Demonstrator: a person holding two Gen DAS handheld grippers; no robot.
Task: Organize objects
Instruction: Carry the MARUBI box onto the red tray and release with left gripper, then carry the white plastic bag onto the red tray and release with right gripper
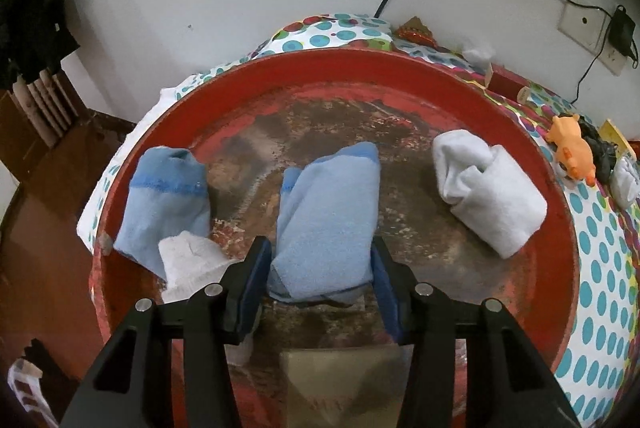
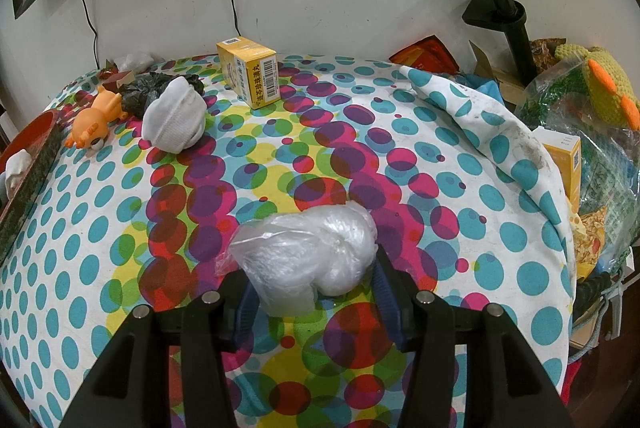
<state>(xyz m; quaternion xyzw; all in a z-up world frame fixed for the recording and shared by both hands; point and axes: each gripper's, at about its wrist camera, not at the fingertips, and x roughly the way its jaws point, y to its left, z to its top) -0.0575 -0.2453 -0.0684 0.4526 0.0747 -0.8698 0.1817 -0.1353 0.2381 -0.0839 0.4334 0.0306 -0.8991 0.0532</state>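
the left tongs [image 1: 320, 268] are clamped on a folded light-blue sock bundle [image 1: 328, 216] lying in the middle of the worn round red tray [image 1: 360, 67]. a second blue sock roll [image 1: 164, 203] lies at the tray's left, a rolled white sock [image 1: 488, 187] at its right. the right tongs [image 2: 316, 284] straddle a crumpled clear plastic bag [image 2: 308, 252] on the dotted desk cloth [image 2: 440, 187]; they seem to touch it, though a firm grip is unclear. farther back sit a white sock ball [image 2: 176, 119] and a yellow carton [image 2: 250, 73].
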